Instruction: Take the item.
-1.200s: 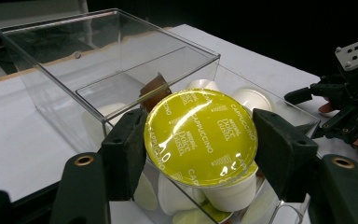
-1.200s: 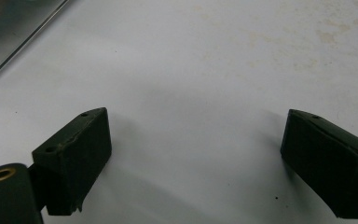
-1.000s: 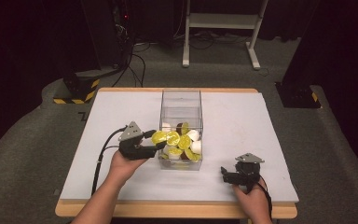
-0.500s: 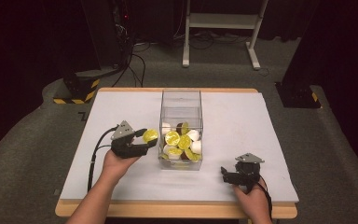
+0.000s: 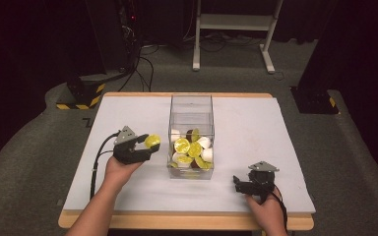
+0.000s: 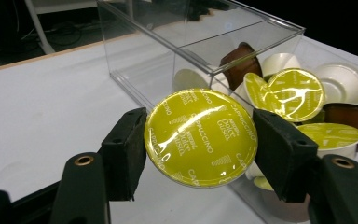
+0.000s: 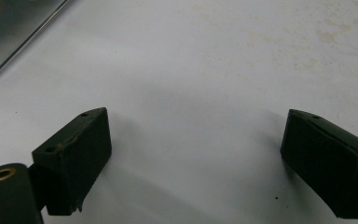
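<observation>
A clear plastic box (image 5: 191, 105) stands mid-table, its near half holding several coffee capsules (image 5: 191, 147) with yellow-green, white and brown faces. My left gripper (image 5: 149, 145) is just left of the box, shut on a capsule with a yellow-green foil lid (image 5: 152, 141). In the left gripper view that capsule (image 6: 200, 137) is clamped between both pads, lid facing the camera, with the box (image 6: 205, 42) behind it. My right gripper (image 5: 237, 182) rests near the table's front right, jaws open over bare white table (image 7: 191, 93).
The white table (image 5: 285, 142) has bare room on both sides of the box. Its wooden front edge (image 5: 177, 221) lies close to both hands. Beyond the far edge are dark floor, cables and a white stand (image 5: 231, 29).
My left gripper has drawn away from the box to the left with the yellow-green capsule held in it. The right gripper has stayed put.
</observation>
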Action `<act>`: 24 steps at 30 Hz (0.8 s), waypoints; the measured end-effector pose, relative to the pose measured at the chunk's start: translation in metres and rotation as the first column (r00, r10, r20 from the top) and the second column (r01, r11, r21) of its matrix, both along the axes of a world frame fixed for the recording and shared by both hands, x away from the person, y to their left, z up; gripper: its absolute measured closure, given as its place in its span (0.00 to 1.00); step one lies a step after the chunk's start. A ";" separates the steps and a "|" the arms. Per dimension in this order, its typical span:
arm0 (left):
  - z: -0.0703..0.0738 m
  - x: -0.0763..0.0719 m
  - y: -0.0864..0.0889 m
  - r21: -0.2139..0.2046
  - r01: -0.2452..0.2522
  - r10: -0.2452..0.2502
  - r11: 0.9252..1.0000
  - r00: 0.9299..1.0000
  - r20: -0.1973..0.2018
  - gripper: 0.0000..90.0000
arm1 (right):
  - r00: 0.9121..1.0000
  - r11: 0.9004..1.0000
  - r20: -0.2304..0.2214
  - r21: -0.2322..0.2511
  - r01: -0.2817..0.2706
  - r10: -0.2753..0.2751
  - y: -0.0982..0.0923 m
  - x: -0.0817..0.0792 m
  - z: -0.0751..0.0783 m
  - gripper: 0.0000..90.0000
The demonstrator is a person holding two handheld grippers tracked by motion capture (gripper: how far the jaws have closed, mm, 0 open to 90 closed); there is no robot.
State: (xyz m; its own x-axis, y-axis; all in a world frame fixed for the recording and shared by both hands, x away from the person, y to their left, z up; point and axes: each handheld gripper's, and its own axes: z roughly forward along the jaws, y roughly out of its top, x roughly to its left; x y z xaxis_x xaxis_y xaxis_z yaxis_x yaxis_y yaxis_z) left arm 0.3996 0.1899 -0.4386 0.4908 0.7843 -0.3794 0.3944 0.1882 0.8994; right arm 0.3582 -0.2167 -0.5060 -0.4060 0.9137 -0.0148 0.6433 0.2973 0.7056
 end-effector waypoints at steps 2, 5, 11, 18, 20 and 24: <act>-0.003 0.002 0.001 -0.004 -0.013 0.013 1.000 1.000 -0.001 0.42 | 1.000 1.000 0.000 0.000 0.000 0.000 0.000 0.000 0.000 0.09; -0.009 0.007 0.005 0.018 -0.028 0.028 0.999 1.000 -0.012 0.42 | 1.000 1.000 0.000 0.000 0.000 0.000 0.000 0.000 0.000 0.09; -0.014 0.016 0.009 0.026 -0.053 0.053 0.998 0.999 -0.002 0.42 | 1.000 1.000 0.000 0.000 0.000 0.000 0.000 0.000 0.000 0.09; -0.019 0.023 0.013 0.042 -0.081 0.082 0.996 0.997 -0.010 0.42 | 1.000 1.000 0.000 0.000 0.000 0.000 0.000 0.000 0.000 0.09; -0.021 0.026 0.015 0.049 -0.093 0.093 0.994 0.996 -0.009 0.42 | 1.000 1.000 0.000 0.000 0.000 0.000 0.000 0.000 0.000 0.09; -0.027 0.032 0.017 0.057 -0.111 0.112 0.992 0.994 -0.019 0.42 | 1.000 1.000 0.000 0.000 0.000 0.000 0.000 0.000 0.000 0.09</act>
